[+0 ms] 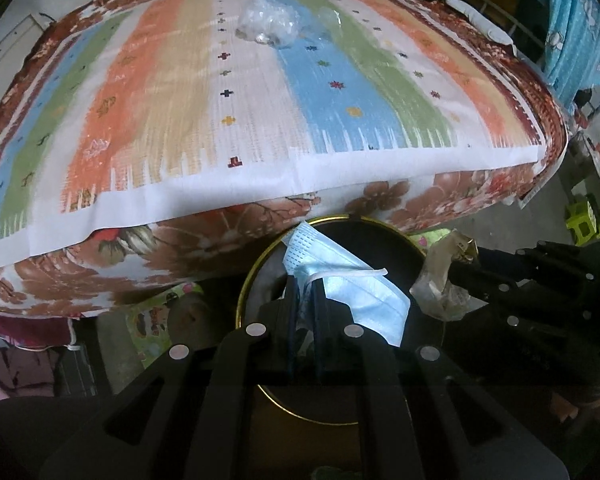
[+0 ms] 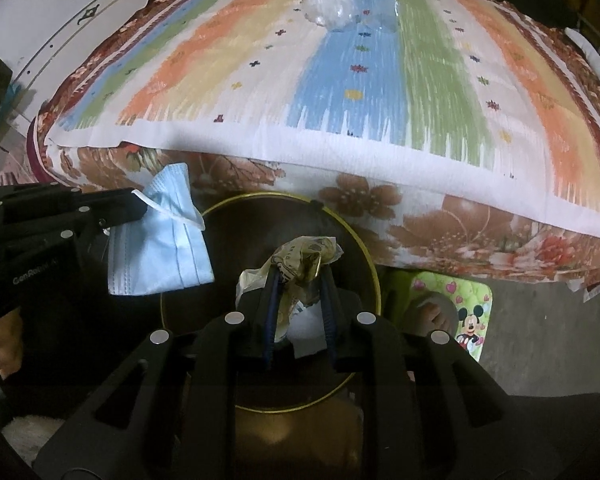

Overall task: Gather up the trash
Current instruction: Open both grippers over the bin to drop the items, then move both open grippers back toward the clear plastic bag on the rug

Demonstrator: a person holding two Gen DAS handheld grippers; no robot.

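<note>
A striped cloth (image 1: 260, 92) covers a bed, with crumpled clear plastic (image 1: 266, 24) lying near its far edge. Below the bed's near edge sits a round, gold-rimmed bin (image 2: 374, 276). Over the bin, the left gripper (image 1: 306, 292) pinches a blue face mask (image 1: 340, 276), and the right gripper (image 2: 298, 280) clamps a crumpled wrapper (image 2: 304, 254).

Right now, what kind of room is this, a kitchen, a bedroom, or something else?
Probably a bedroom in a home. A bed with a floral sheet and striped cover fills the view, a round dark bin stands beside it, and a cartoon-print mat lies on the floor.
</note>
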